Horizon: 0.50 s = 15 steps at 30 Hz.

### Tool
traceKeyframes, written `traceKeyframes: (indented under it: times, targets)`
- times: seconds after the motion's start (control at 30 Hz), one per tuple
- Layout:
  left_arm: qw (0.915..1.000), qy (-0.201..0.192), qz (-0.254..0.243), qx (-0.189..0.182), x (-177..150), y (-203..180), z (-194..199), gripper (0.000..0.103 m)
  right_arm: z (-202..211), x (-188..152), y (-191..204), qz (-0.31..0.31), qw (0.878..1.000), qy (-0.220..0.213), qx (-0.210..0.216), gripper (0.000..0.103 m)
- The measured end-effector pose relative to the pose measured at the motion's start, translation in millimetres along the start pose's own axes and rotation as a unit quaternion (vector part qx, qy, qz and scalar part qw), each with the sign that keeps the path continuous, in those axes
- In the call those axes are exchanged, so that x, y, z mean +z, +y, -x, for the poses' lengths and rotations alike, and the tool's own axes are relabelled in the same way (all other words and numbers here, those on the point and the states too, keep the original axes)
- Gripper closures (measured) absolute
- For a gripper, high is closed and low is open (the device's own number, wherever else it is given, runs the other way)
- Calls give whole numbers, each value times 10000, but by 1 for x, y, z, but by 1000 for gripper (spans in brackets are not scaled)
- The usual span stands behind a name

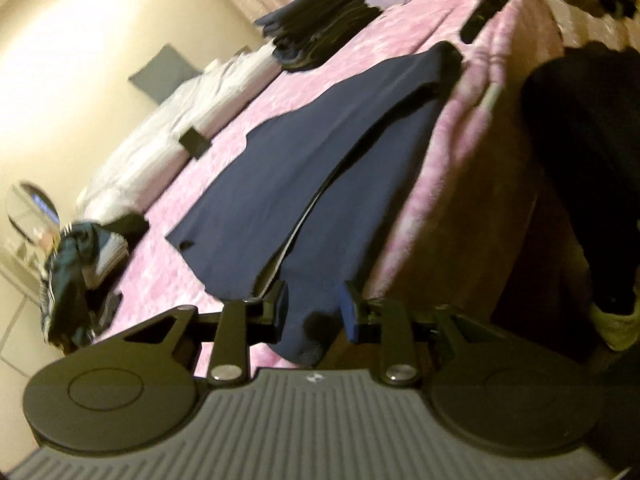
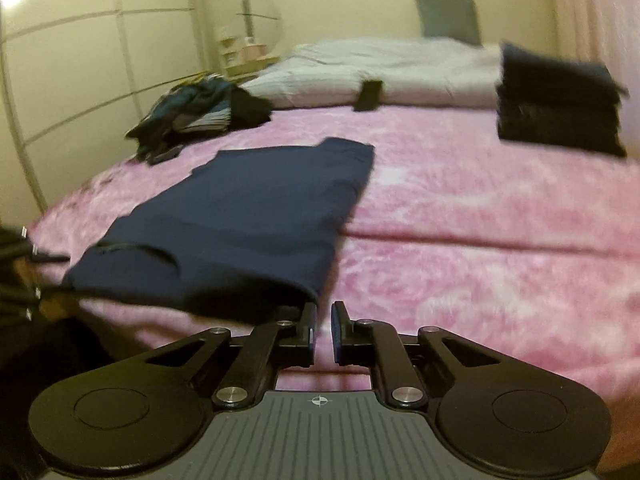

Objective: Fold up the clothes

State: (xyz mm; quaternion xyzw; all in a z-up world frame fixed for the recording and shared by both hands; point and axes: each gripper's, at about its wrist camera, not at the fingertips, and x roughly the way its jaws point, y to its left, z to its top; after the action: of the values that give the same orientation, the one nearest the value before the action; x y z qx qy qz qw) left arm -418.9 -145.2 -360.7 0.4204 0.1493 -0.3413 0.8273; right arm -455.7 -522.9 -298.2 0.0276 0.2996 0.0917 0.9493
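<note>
the dark navy folded garment (image 2: pixel 240 216) lies flat on the fluffy pink blanket (image 2: pixel 480 240) that covers the bed, and its long axis runs from the near edge of the bed away toward the pillows; its near end hangs a little over the edge. in the left wrist view the same garment (image 1: pixel 320 168) reaches down between the two fingers of the left gripper (image 1: pixel 314 308), whose jaws stand about half open around the hanging corner, and i cannot tell whether the pads touch the cloth. the right gripper (image 2: pixel 324 332) hovers at the near right corner of the garment, just beside it, with only a narrow gap between the fingers and nothing held inside. so the garment lies straight ahead of both grippers, the left one at the near left corner and the right one at the near right corner, and i judge the next move is to pinch this near edge and carry it forward along the long axis. there are no containers here. farther away, a stack of dark folded clothes (image 2: pixel 560 108) sits on the right side of the bed, a heap of unfolded striped clothes (image 2: pixel 192 112) lies at the left, and a white duvet (image 2: pixel 380 68) with a grey pillow (image 2: pixel 448 16) is at the head.
</note>
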Motion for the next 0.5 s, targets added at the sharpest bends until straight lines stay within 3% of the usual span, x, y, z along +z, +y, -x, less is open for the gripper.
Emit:
traceKeyframes:
  times: [0.03,0.07,0.1,0.33,0.5]
  targets:
    - [9999,-25,-97,12,2,-2,0,78,1,0,4,143,9999,-19,-32,76]
    - [9998,-27,-208,4,4,-5,-3,78,1,-1,7,273,9996,-51,-52,47]
    - [9995,-29,-319,-5,6,-8,-6,78,2,-1,9,367,9992,-122,-35,36]
    - [9886,-16,-1502,-107,11,-35,-19,78,-7,3,17,567,9981,-196,137,36]
    - [9853,13,-1710,-58,10,-32,-22,74,-10,3,29,1010,9946,-178,156,36]
